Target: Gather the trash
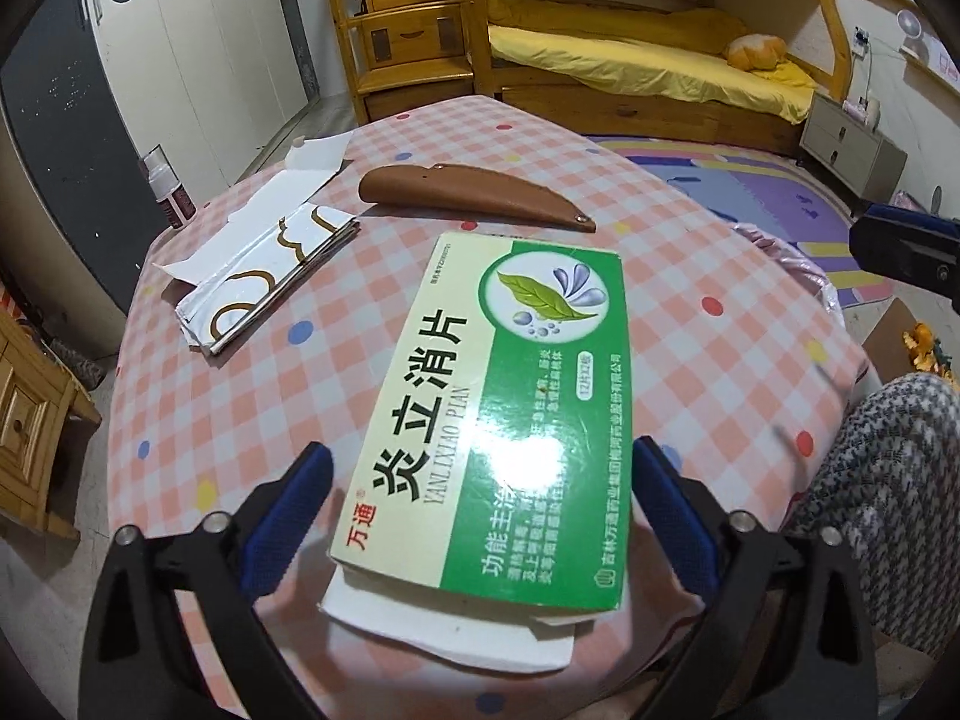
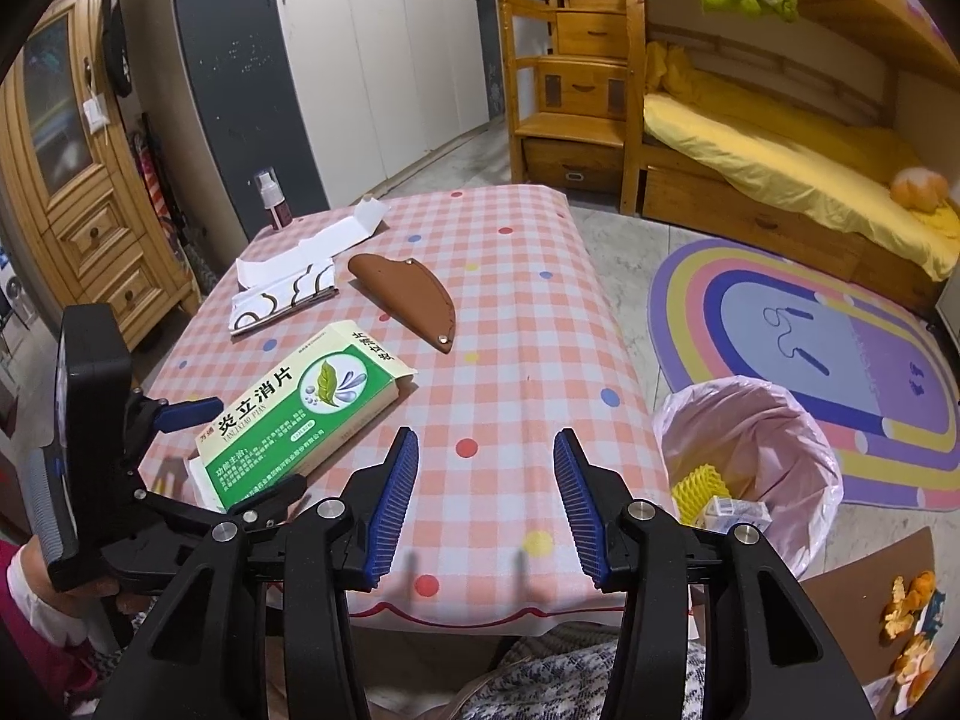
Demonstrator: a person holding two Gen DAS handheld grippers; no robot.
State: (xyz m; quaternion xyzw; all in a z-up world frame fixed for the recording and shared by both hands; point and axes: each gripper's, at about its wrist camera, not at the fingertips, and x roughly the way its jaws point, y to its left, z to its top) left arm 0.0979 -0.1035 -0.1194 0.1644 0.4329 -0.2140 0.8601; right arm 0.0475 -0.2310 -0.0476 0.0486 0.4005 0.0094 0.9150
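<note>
A pink checked counter point(image 2: 516, 324) fills the room's middle. The left tool point(image 1: 480, 534) stands wide open around the green medicine box point(image 1: 480, 420), pads not touching it. The right tool point(image 2: 486, 504) is open and empty; to its right stands a pink-lined bin point(image 2: 756, 420), beyond it a bunk bed point(image 2: 780, 138).

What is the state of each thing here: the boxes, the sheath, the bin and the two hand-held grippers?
Green medicine box: flat on table, near end flap open.
White flattened carton: lying unfolded.
Brown sheath: lying flat, untouched.
Spray bottle: upright, capped.
Bin: lined, partly filled.
Left hand-held gripper: open around the medicine box.
Right hand-held gripper: open, empty.
</note>
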